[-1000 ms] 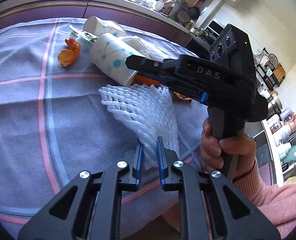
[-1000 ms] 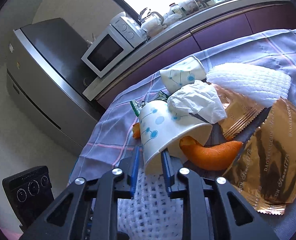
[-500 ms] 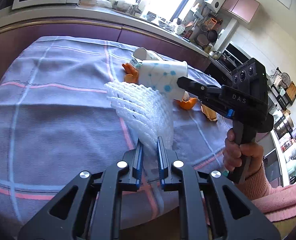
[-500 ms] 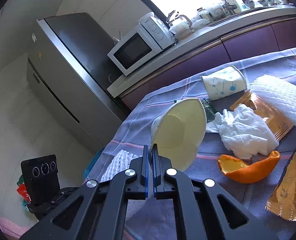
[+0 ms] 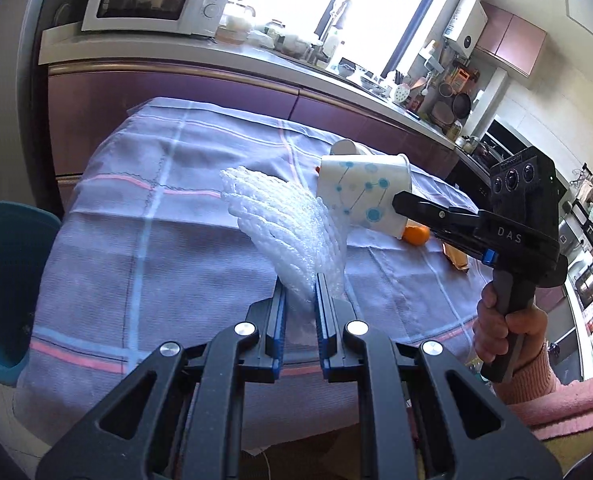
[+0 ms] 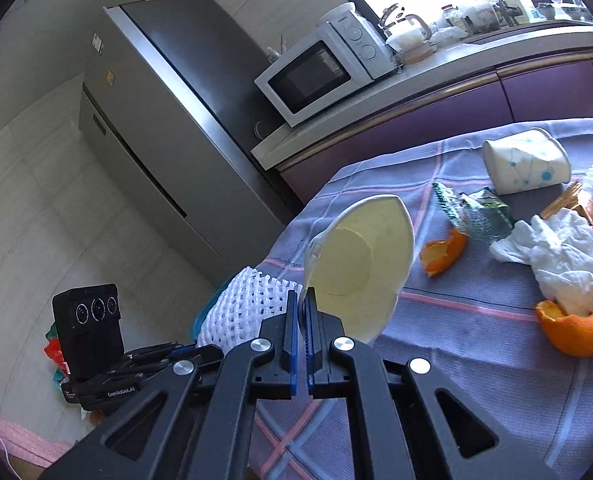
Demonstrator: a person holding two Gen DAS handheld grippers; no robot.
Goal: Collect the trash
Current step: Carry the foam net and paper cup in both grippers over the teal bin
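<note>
My right gripper (image 6: 301,312), jaws now pinched tight on the paper cup (image 6: 356,268) rim, has lifted it off the tablecloth (image 6: 476,340), while my left gripper (image 5: 300,300), nearly closed, carries the foam net (image 5: 284,232) toward the teal bin (image 5: 4,280), so both await dropping.

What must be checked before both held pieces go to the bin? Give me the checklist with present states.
1. Left gripper shut on the white foam net: ok.
2. Right gripper shut on the paper cup rim, cup lifted off the tablecloth: ok.
3. Cup empty inside: ok.
4. Teal bin in reach at the table's edge: ok, though its inside is hidden.
5. Table cleared: not ok; second cup, orange peels, tissue and green wrapper remain.
</note>
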